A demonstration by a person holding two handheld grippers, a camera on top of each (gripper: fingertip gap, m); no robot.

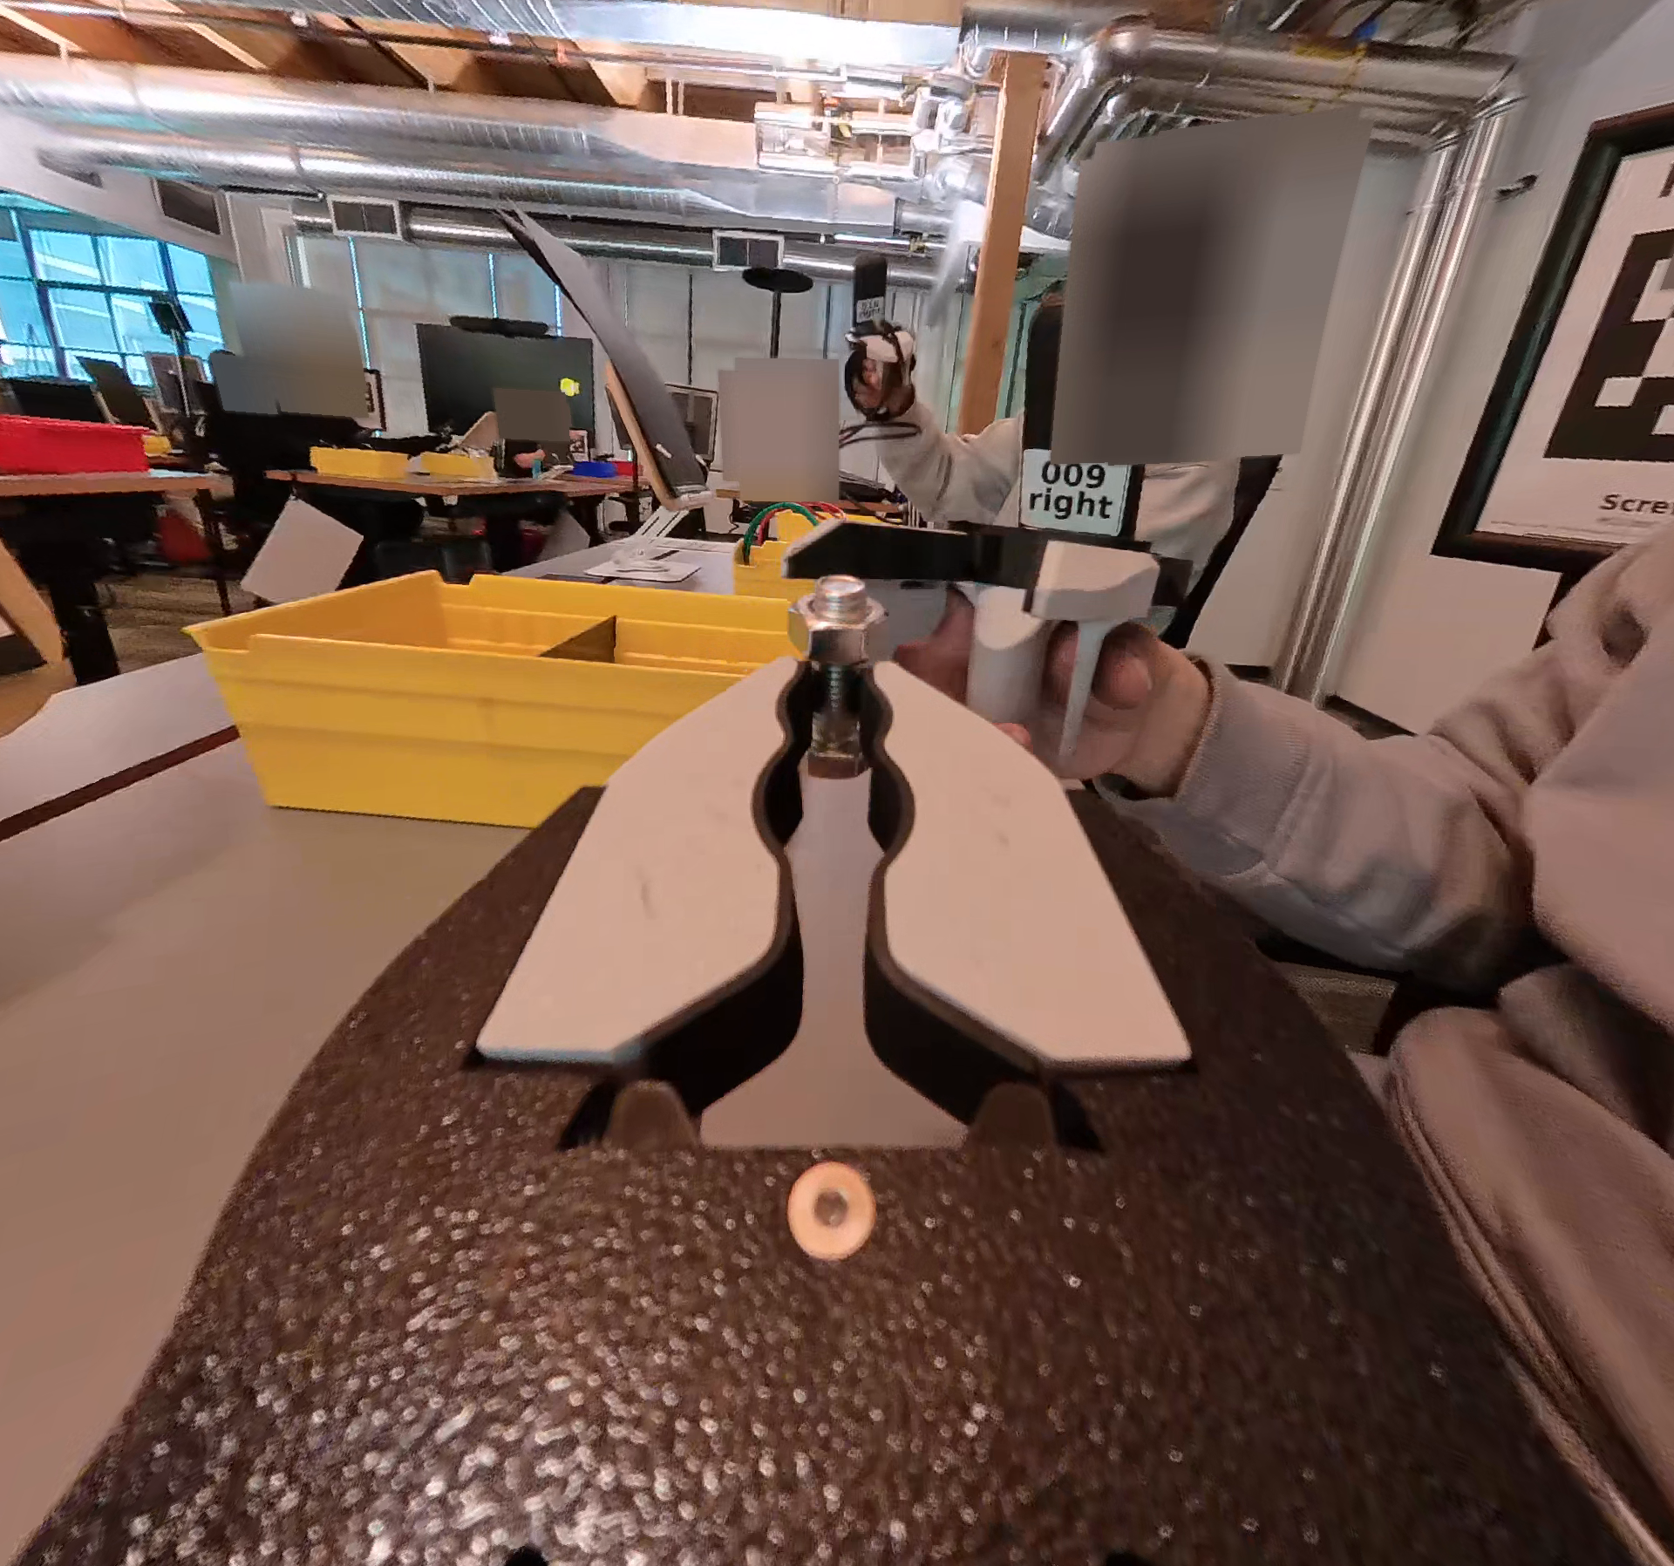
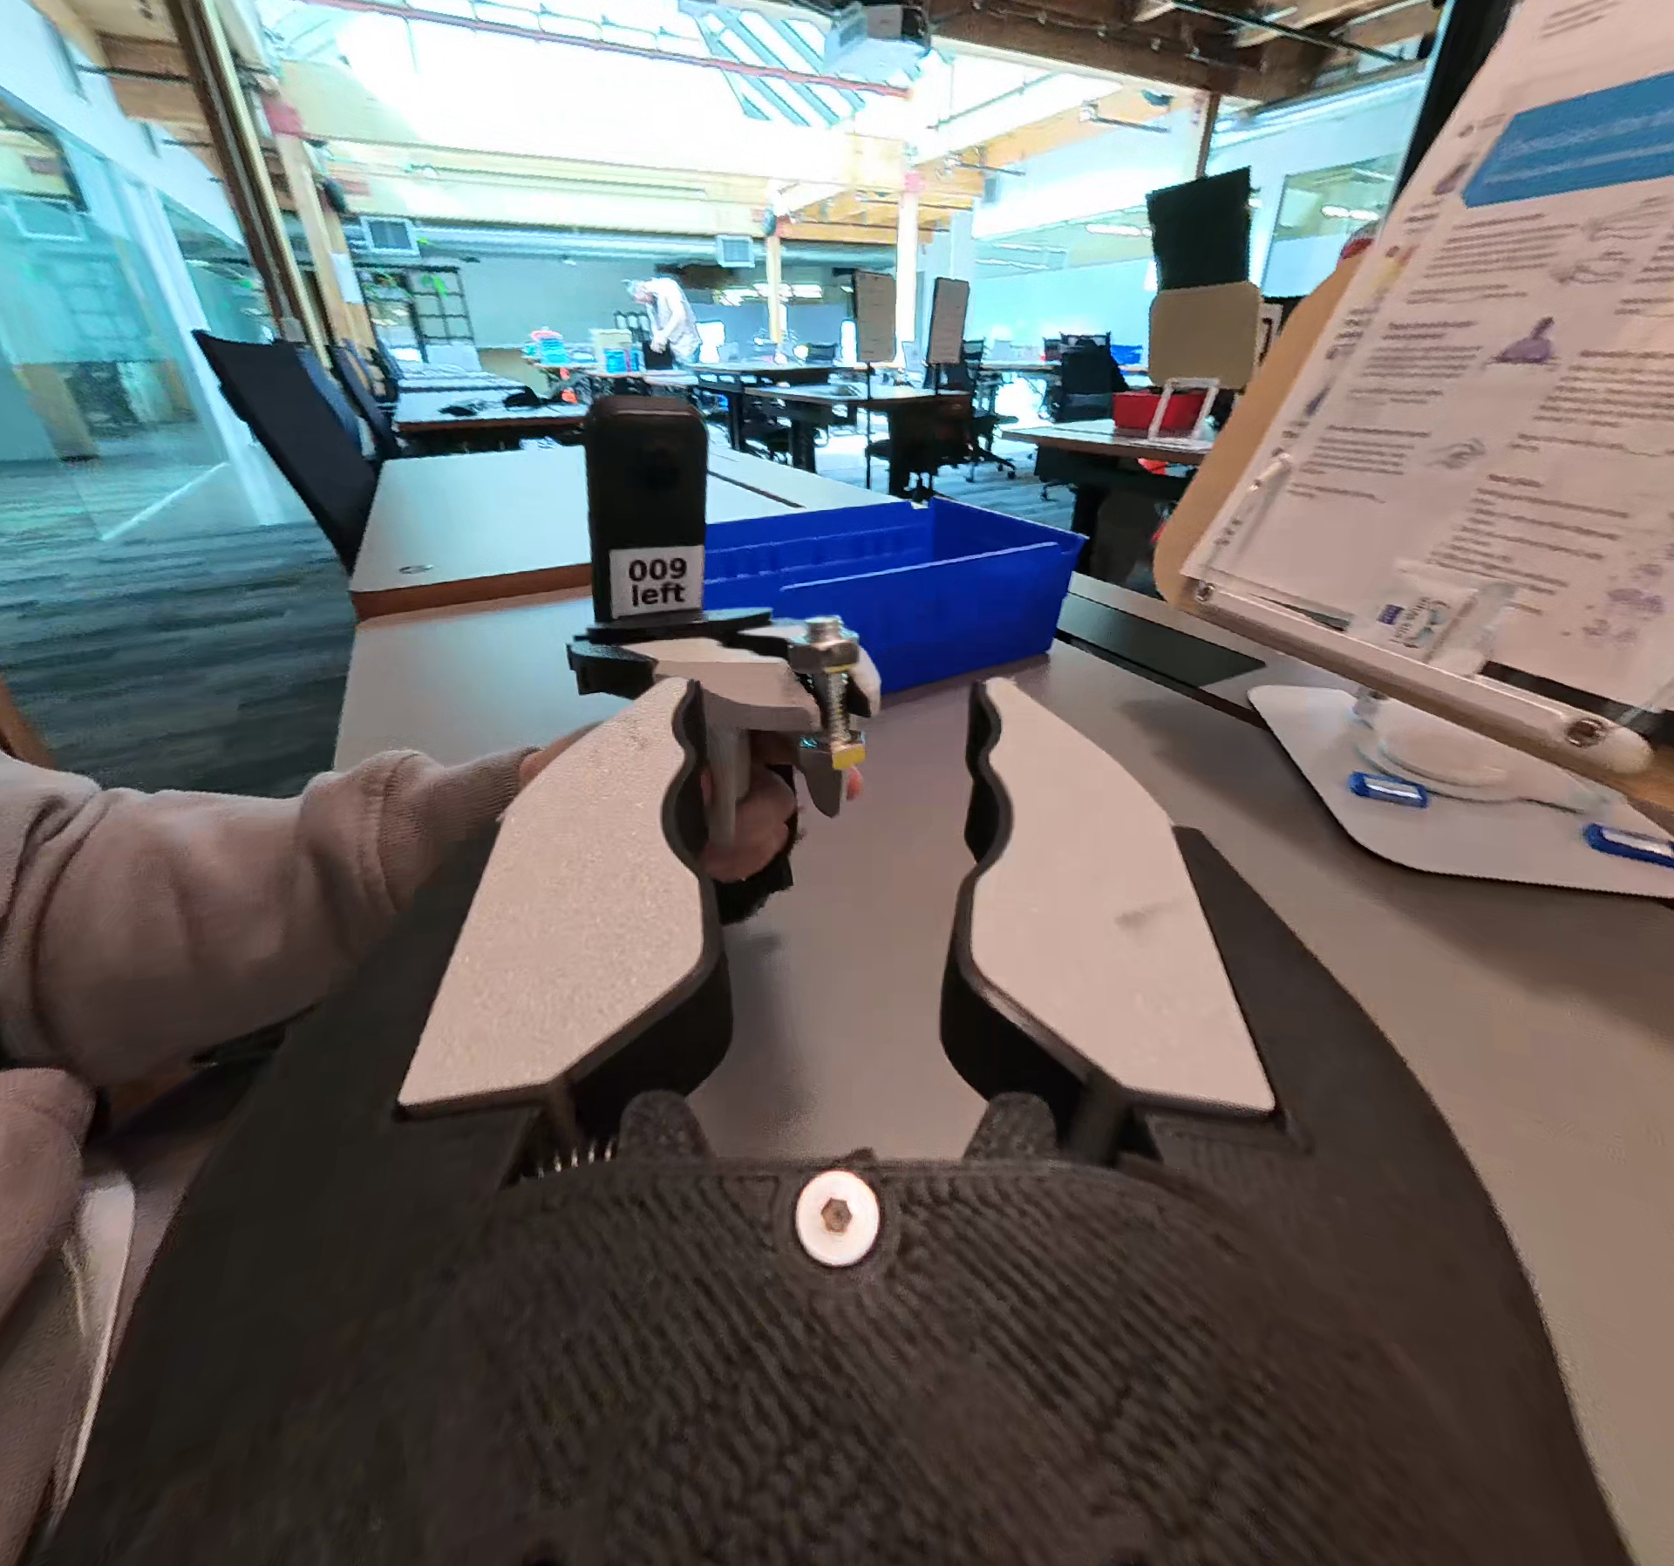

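My left gripper [image 1: 835, 694] is shut on the shank of a silver bolt [image 1: 835, 707] and holds it upright above the table. A hex nut [image 1: 835, 621] sits on the thread near the bolt's top end, and the bolt's head is at the bottom. The right wrist view shows the same bolt [image 2: 833, 707] and nut [image 2: 822, 655] in the left gripper [image 2: 820, 694]. My right gripper [image 2: 833, 700] is open, with wide-spread fingers that hold nothing. In the left wrist view the right gripper [image 1: 892, 585] has its tips just behind the nut, without pressing on it.
A yellow divided bin [image 1: 435, 707] stands on the grey table [image 1: 181, 934] to the left. A blue bin [image 2: 915, 589] stands behind the bolt. A tilted stand with printed sheets [image 2: 1467, 399] is on the right. Hands and sleeves hold both grippers. Less than 4 cm separates the two grippers' tips.
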